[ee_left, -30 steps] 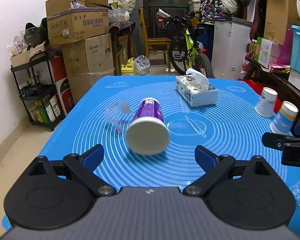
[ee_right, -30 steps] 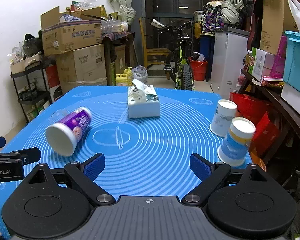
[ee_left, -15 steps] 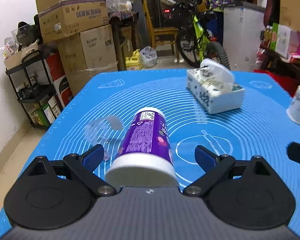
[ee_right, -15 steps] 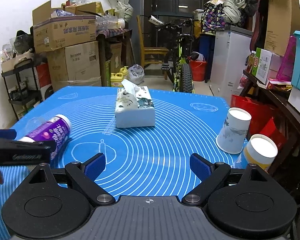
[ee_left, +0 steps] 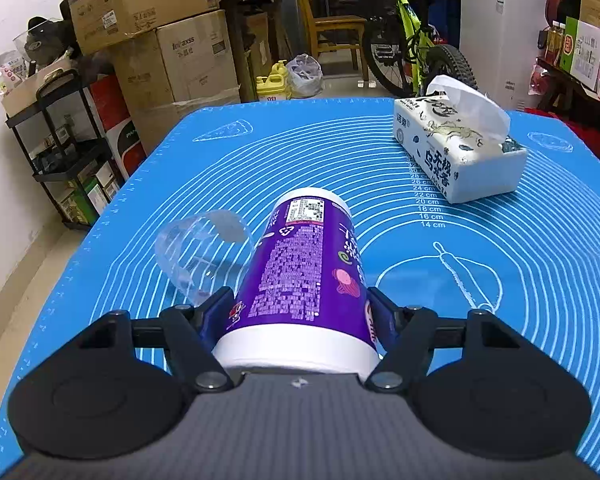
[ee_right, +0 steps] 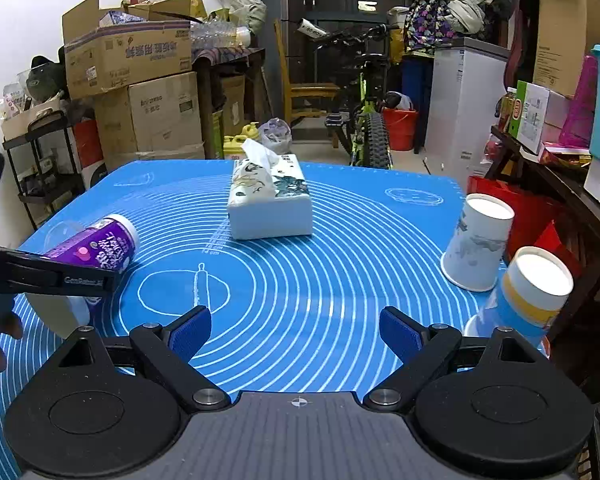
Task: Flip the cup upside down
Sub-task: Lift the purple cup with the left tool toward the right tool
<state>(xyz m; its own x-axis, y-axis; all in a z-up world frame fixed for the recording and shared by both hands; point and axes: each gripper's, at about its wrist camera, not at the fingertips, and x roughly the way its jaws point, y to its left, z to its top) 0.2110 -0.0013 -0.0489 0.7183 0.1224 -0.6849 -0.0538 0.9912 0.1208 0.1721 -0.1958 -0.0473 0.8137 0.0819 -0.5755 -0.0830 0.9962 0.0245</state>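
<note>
— Where is the purple cup (ee_left: 300, 268) found?

— It is seen lying on its side on the blue mat (ee_left: 500, 280). Its wide white end is held between the fingers of the left gripper (ee_left: 300, 312), which are closed on it.

— And the right gripper (ee_right: 296, 332)?

— Its fingers are spread wide, and nothing is held.

— What could go wrong?

— The cup is round and smooth, so it could be dropped if it is turned too fast. The clear plastic cup (ee_left: 196, 252) lies just beside it and could be bumped. If the cup is squeezed too hard, it could be crushed.
</note>
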